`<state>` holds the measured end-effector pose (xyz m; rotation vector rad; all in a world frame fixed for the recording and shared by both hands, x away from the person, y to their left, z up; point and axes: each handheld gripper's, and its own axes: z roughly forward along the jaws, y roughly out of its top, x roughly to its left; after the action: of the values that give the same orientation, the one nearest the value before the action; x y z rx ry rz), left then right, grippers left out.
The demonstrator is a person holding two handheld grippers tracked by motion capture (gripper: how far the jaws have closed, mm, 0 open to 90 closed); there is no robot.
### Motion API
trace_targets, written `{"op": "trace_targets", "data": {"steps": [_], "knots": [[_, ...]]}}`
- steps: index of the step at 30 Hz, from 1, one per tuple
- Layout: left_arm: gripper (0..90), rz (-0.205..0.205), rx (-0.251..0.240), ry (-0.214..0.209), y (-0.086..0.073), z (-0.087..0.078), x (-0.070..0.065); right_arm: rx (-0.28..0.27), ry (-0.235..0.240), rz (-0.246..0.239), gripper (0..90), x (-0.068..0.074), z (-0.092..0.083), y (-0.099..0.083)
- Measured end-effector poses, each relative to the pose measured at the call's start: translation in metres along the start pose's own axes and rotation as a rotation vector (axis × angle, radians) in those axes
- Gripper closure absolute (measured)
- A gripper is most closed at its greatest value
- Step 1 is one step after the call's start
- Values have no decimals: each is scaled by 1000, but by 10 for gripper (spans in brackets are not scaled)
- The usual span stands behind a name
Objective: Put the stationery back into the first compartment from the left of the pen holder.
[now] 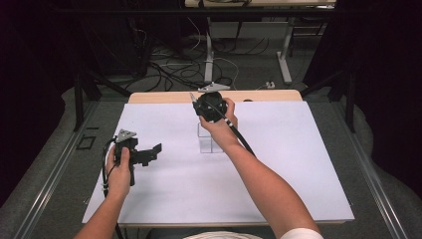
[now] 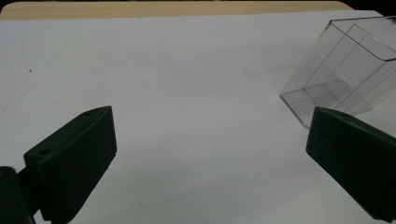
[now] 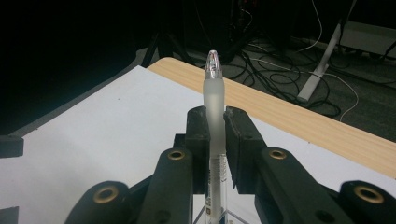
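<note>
High view, lower left: the left gripper rests on the white sheet, jaws spread wide. At centre stands a clear box; above it, the right gripper pinches a pen.

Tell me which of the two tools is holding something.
The right tool, raised above the clear box, is clamped on a pen. The left tool is open and empty.

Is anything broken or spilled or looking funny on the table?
Nothing stands out. The clear plastic box stands upright on the white sheet, with no spill or damage showing. The right tongs are shut on a pen above the box, and the left tongs are open and empty.
</note>
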<state>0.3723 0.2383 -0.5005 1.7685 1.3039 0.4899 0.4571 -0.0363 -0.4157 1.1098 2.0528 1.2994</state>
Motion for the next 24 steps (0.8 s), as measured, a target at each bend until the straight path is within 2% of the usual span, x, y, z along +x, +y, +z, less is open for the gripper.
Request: {"op": "trace_targets", "data": {"steps": [15, 24], "knots": [[16, -10, 0, -2, 0, 1, 1, 4, -12, 11, 803, -2, 11, -3], [16, -11, 0, -5, 0, 1, 1, -8, -16, -3, 803, 0, 15, -5]]}}
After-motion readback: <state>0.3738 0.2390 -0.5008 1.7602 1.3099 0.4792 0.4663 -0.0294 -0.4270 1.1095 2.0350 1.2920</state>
